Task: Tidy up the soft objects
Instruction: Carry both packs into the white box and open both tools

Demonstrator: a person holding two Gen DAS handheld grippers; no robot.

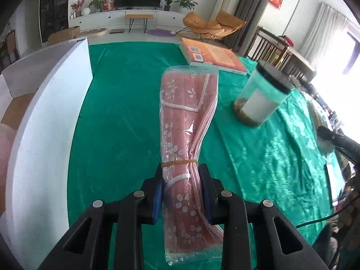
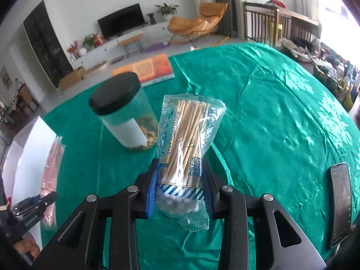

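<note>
1. Green tablecloth filled the middle of both views, shiny and creased; patterned sheen ran toward the right edge of each frame.
2. White box occupied the left side of the left wrist view, its tall wall curving from upper left down to lower left. Its contents could not be made out.
3. Left gripper sat at bottom centre of its view, jaws pressed against both sides of the pack of pink face masks. The pack was clear-wrapped and flower-printed, cinched by a rubber band just above the fingertips. It extended up the frame to centre, its far end near the orange book.
4. Right gripper sat at bottom centre of its view, pinching the bag of cotton swabs near its lower end. Wooden sticks fanned toward upper centre; white tips bunched below the fingers.
5. Clear jar, black lid, white label, stood upright on the cloth, left of the swab bag in the right wrist view and right of the mask pack in the left wrist view.
6. Orange book lay flat at upper centre, beyond the jar.
7. Dark phone lay on the cloth at lower right of the right wrist view, well apart from the swabs.
</note>
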